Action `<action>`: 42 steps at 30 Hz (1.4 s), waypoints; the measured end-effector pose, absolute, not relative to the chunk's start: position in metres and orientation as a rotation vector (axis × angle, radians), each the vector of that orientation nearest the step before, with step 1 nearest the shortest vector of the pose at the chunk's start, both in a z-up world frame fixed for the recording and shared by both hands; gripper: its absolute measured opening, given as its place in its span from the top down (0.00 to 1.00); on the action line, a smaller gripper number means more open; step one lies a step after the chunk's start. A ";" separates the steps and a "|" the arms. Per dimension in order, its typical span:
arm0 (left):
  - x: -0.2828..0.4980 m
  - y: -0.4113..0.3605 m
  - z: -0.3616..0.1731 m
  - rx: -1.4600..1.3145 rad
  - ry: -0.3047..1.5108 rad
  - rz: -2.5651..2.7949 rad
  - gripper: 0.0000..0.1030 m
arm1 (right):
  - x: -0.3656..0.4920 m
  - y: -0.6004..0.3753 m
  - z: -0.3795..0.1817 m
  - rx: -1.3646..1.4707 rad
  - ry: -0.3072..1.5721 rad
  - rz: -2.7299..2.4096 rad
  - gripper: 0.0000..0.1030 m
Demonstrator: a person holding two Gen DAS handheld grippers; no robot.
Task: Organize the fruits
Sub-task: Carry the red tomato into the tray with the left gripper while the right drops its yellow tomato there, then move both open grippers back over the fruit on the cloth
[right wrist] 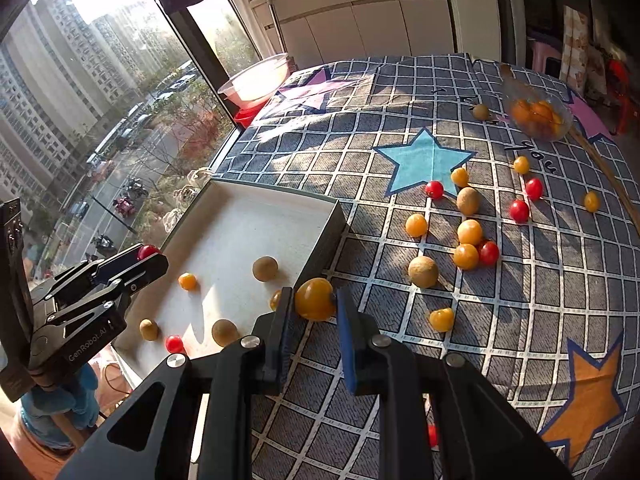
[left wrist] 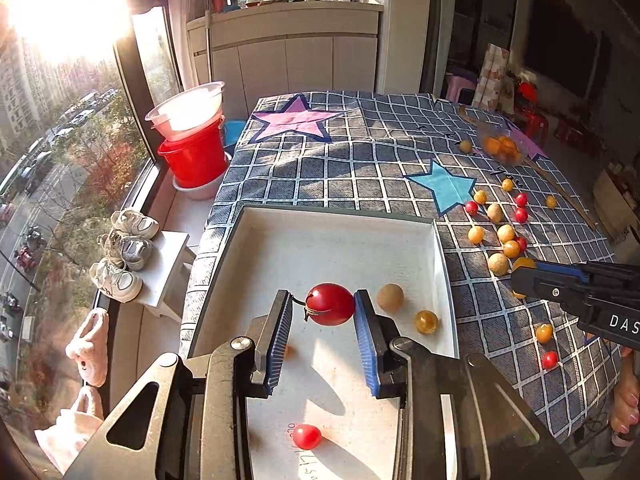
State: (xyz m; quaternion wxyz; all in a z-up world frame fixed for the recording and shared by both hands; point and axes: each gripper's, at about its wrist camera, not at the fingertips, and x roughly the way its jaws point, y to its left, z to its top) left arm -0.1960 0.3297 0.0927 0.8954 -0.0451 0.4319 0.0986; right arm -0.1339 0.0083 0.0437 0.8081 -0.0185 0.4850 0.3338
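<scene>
Our left gripper (left wrist: 323, 312) had its jaws narrowed around a red cherry tomato (left wrist: 330, 305), the right pad against the skin, the left pad seemingly just off it by the stem, the fruit hanging low centre of the left wrist view, over the white tray (left wrist: 440, 240). Our right gripper (right wrist: 314, 304) had its jaws pinched tight on a yellow tomato (right wrist: 315, 299), low centre of its own view, just past the tray's right-hand corner and above the checked cloth (right wrist: 520, 320) of the table.

Inside the tray we already had a tan round fruit (left wrist: 390, 298), a small yellow one (left wrist: 425, 321) and another red tomato (left wrist: 307, 437) near the bottom edge. Out to the right of the frame, the loose pile (right wrist: 466, 236) of red, yellow and tan fruit lay scattered on the cloth, and a clear bowl of orange fruit (right wrist: 538, 118) sat upper right.

We judged this the carry-and-drop step, both hands loaded. The left needed only to part its jaws over the tray; the right had to clear the rim first, then let go low so nothing rolled.
</scene>
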 end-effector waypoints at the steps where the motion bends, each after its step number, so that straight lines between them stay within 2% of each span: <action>1: -0.192 0.334 0.090 -0.094 0.904 0.213 0.68 | -0.131 0.018 0.042 -0.043 1.043 0.720 0.78; 19: -0.130 0.368 0.025 -0.147 1.075 0.309 0.68 | -0.083 0.093 -0.013 -0.145 1.125 0.704 0.78; 32: -0.126 0.369 0.016 -0.144 1.107 0.326 0.67 | -0.087 0.111 -0.018 -0.299 1.090 0.714 0.78; 33: -0.126 0.369 0.016 -0.144 1.108 0.329 0.65 | -0.087 0.111 -0.018 -0.297 1.090 0.714 0.78; 34: -0.126 0.370 0.016 -0.142 1.109 0.336 0.50 | -0.087 0.110 -0.018 -0.288 1.094 0.713 0.78; 36: -0.129 0.370 0.018 -0.138 1.095 0.353 0.32 | -0.085 0.106 -0.016 -0.261 1.098 0.704 0.77; 39: -0.130 0.369 0.021 -0.132 1.088 0.352 0.32 | -0.086 0.096 -0.008 -0.220 1.079 0.705 0.75; 42: -0.132 0.369 0.025 -0.135 1.089 0.357 0.32 | -0.089 0.083 0.004 -0.177 1.054 0.714 0.57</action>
